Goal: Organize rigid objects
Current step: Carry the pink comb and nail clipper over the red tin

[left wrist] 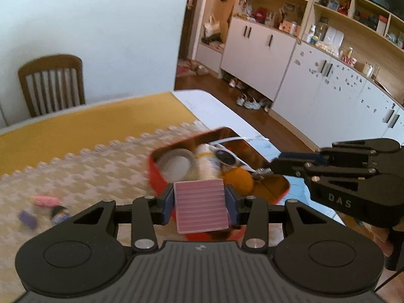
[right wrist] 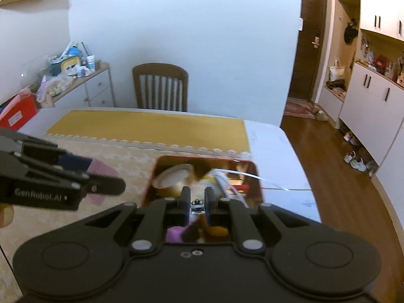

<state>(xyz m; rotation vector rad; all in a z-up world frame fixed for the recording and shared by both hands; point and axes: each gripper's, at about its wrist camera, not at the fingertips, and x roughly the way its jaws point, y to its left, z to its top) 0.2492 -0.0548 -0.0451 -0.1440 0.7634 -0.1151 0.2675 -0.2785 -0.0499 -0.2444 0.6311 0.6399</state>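
Observation:
A red tin box (left wrist: 157,176) with a shiny gold inside stands on the patterned mat; it also shows in the right wrist view (right wrist: 149,181). It holds a tape roll (left wrist: 175,162), a white tube (left wrist: 207,162), sunglasses (left wrist: 224,156) and an orange ball (left wrist: 238,180). My left gripper (left wrist: 200,203) is shut on a pink ribbed block (left wrist: 200,205), just short of the box's near wall. My right gripper (right wrist: 197,203) is shut on a small metal clip (right wrist: 197,205) over the box. In the left wrist view it (left wrist: 262,171) comes in from the right.
Small pink, purple and dark objects (left wrist: 44,209) lie on the mat to the left. A yellow cloth (left wrist: 88,123) covers the far table. A wooden chair (right wrist: 160,87) stands behind it. The table edge and wooden floor (right wrist: 328,156) are to the right.

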